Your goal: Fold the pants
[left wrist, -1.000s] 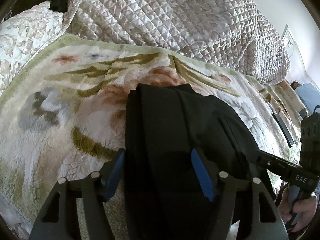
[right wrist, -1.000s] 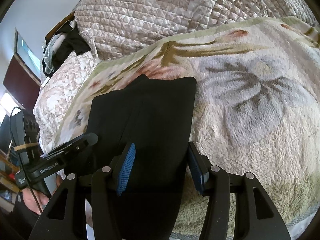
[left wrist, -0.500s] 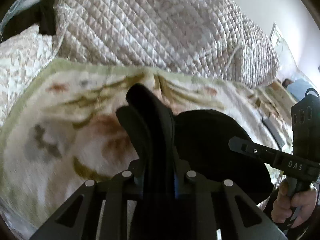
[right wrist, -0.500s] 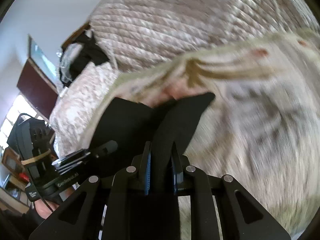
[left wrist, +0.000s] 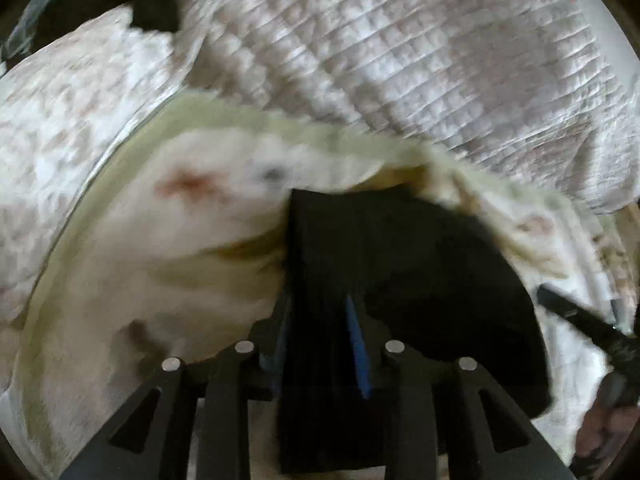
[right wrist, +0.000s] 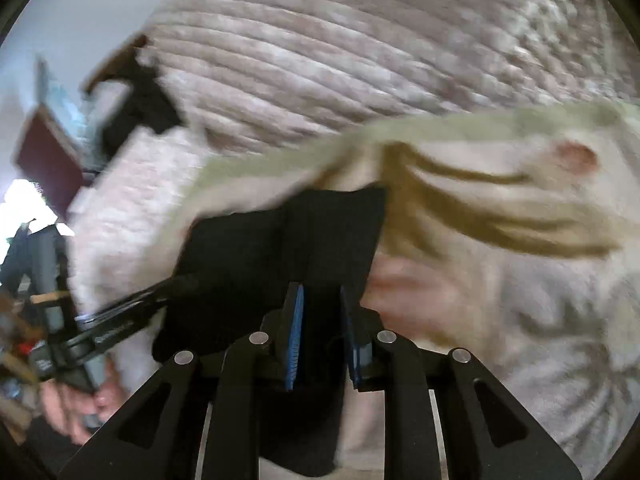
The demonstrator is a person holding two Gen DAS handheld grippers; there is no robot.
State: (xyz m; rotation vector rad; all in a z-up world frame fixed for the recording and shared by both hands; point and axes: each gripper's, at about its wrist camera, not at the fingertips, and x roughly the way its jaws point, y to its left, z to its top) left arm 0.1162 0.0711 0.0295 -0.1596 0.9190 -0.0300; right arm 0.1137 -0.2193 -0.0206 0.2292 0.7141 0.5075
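Holding the black pants [left wrist: 400, 264] above the floral blanket [left wrist: 160, 260], the left hand-held gripper [left wrist: 320, 340] and right hand-held gripper [right wrist: 320, 332] each clamp the cloth while their jaws are opening slightly.

Each view looks forward and down along its own gripper's fingers, close over the floral blanket [left wrist: 132, 264] (both pictures are motion-blurred). Both share the black pants [left wrist: 404, 248] and quilted bedding [right wrist: 340, 48] behind; each catches the other gripper at its edge.
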